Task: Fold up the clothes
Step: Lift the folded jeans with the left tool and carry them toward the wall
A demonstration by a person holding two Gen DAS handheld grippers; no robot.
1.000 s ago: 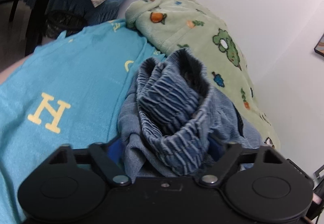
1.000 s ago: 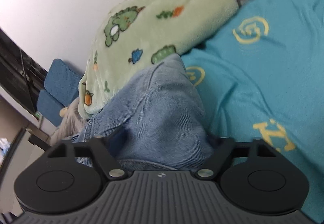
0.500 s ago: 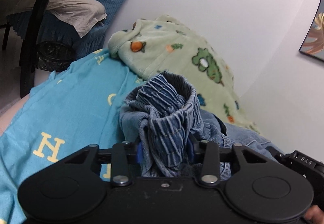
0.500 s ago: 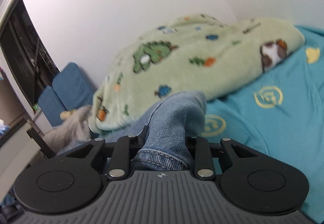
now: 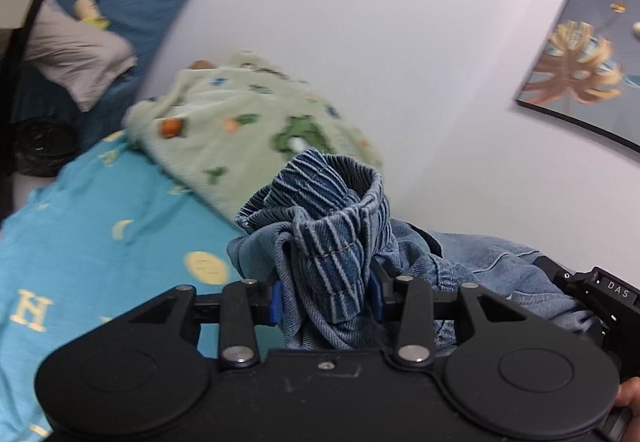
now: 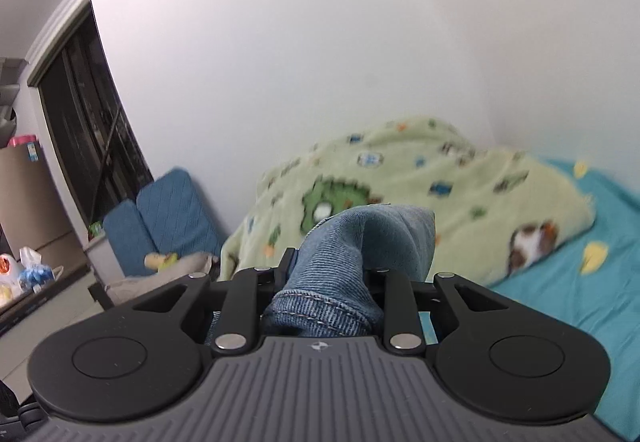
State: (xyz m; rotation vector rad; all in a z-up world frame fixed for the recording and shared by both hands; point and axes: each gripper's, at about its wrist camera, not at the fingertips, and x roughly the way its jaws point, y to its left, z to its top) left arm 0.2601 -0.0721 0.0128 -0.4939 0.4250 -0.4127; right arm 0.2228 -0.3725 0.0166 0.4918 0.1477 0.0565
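Observation:
A pair of blue denim jeans [image 5: 332, 242] hangs between both grippers above the bed. My left gripper [image 5: 326, 300] is shut on the gathered elastic waistband, which bunches up in front of the camera. The rest of the denim trails to the right towards the other gripper's body [image 5: 600, 294]. In the right wrist view my right gripper [image 6: 332, 278] is shut on a hemmed fold of the same jeans [image 6: 360, 242]. The fingertips of both grippers are hidden in cloth.
A turquoise bed sheet [image 5: 100, 242] with yellow prints lies below. A green fleece blanket [image 6: 420, 194] with animal pictures is heaped against the white wall. A blue padded chair [image 6: 160, 218] and a dark doorway [image 6: 80, 122] are left; a framed picture [image 5: 584, 62] hangs right.
Both grippers closed on the jeans and rose from the bed. The views tilted up, so more wall and less sheet shows now.

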